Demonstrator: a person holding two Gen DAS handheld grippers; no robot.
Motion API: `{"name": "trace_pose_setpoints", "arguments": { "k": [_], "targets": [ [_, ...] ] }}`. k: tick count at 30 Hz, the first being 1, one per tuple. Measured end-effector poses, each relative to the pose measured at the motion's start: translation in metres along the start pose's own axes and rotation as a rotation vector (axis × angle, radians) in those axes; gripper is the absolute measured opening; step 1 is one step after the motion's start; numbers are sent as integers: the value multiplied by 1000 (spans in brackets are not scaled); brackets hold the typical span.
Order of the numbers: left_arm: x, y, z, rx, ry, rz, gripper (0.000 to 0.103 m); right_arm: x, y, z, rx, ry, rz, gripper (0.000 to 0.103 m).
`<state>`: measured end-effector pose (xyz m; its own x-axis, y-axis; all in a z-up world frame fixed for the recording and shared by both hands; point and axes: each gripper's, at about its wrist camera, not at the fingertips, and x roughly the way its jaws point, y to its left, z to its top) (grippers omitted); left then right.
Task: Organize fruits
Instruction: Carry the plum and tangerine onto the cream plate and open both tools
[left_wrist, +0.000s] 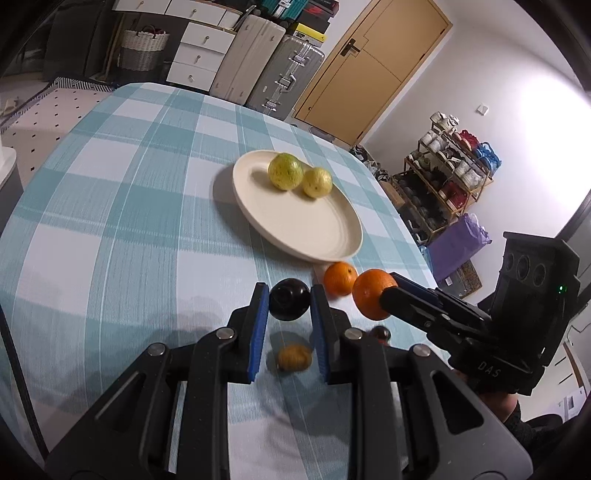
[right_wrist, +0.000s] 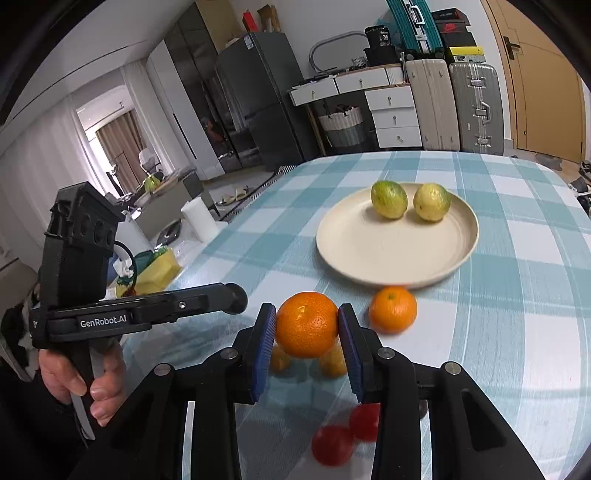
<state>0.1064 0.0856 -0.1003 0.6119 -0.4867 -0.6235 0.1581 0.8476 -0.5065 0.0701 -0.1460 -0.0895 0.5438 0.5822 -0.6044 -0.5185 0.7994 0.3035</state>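
Right fingers (right_wrist: 266, 345) pinching an orange (right_wrist: 306, 325); left fingers (left_wrist: 258, 325) pinching a dark plum (left_wrist: 289, 299).

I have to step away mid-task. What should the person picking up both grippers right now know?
Left gripper: shut on a dark plum, held above the table.
Right gripper: shut on an orange, also lifted.
Plate: holds two green-yellow citrus fruits side by side at its far edge; the rest is bare.
On the checked tablecloth: a second orange just in front of the plate, small yellow-orange fruits under the held orange, two red fruits nearest the right gripper.
Done: two fruits plated. Left: probably set down both held fruits, then sort the loose ones.
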Motion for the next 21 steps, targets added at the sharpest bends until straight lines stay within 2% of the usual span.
{"name": "trace_pose_setpoints", "arguments": {
  "k": [12, 21],
  "targets": [
    [30, -5, 52, 6, -12, -25, 20, 12, -31, 37, 41, -34, 4, 35],
    [74, -4, 101, 1, -9, -37, 20, 38, -52, 71, 54, -33, 1, 35]
  ]
}}
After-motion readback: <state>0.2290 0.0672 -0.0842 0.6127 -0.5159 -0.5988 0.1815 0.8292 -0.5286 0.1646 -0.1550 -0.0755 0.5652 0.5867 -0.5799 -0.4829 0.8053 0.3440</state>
